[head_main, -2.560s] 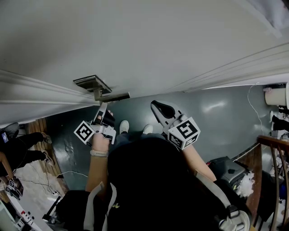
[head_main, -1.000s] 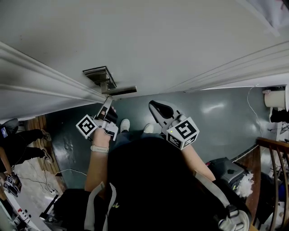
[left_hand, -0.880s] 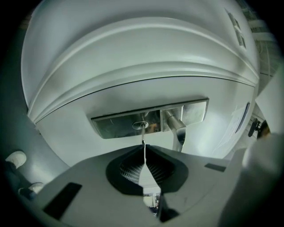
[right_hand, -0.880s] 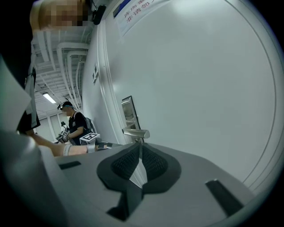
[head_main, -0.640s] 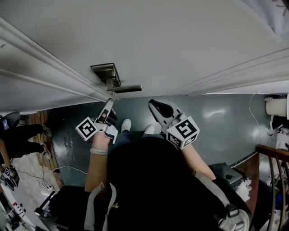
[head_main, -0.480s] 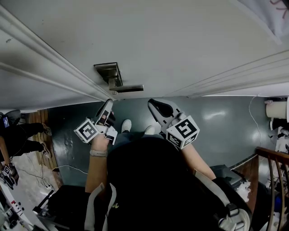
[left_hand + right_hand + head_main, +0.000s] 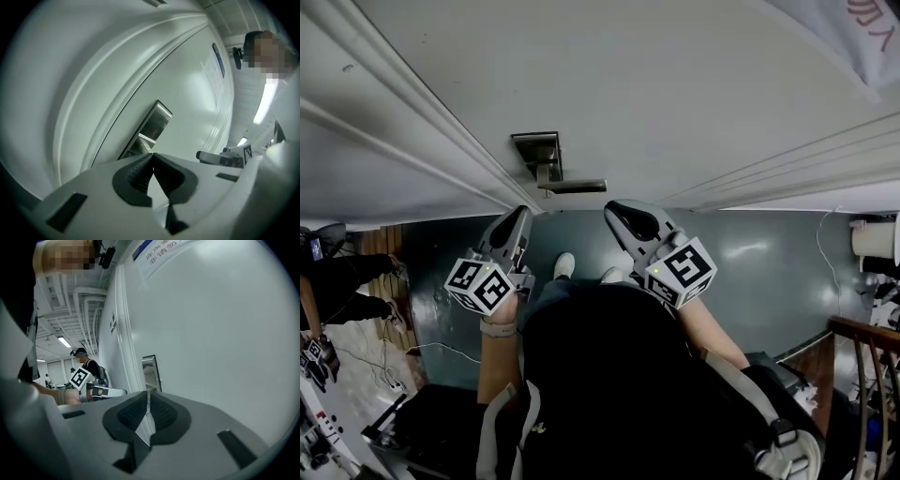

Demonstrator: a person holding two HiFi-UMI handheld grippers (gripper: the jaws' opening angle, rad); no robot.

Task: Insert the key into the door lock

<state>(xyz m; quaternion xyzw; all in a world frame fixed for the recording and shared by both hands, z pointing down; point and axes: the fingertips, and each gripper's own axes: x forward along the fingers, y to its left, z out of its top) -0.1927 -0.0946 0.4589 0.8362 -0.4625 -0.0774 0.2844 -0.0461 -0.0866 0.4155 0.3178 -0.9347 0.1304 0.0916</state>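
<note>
The white door fills the top of the head view. On it is a steel lock plate (image 7: 536, 150) with a lever handle (image 7: 577, 186) pointing right. My left gripper (image 7: 522, 213) hangs below and left of the plate, apart from it, jaws shut. My right gripper (image 7: 611, 207) is just right of the handle's end, also shut. In the left gripper view the lock plate (image 7: 153, 122) stands just past my left gripper (image 7: 153, 155). In the right gripper view the lock plate (image 7: 150, 369) lies beyond my right gripper (image 7: 147, 393). Only a thin pale line shows between its pads. I make out no key.
Raised mouldings cross the door on both sides of the plate. Below is a grey-green floor (image 7: 750, 262). A person (image 7: 337, 295) stands at the far left among cables. A wooden stair rail (image 7: 862, 328) is at the right.
My view has swung, so the lock plate now sits further right. The left gripper has drawn back down and left from the handle, and its marker cube has turned. The right gripper has barely moved.
</note>
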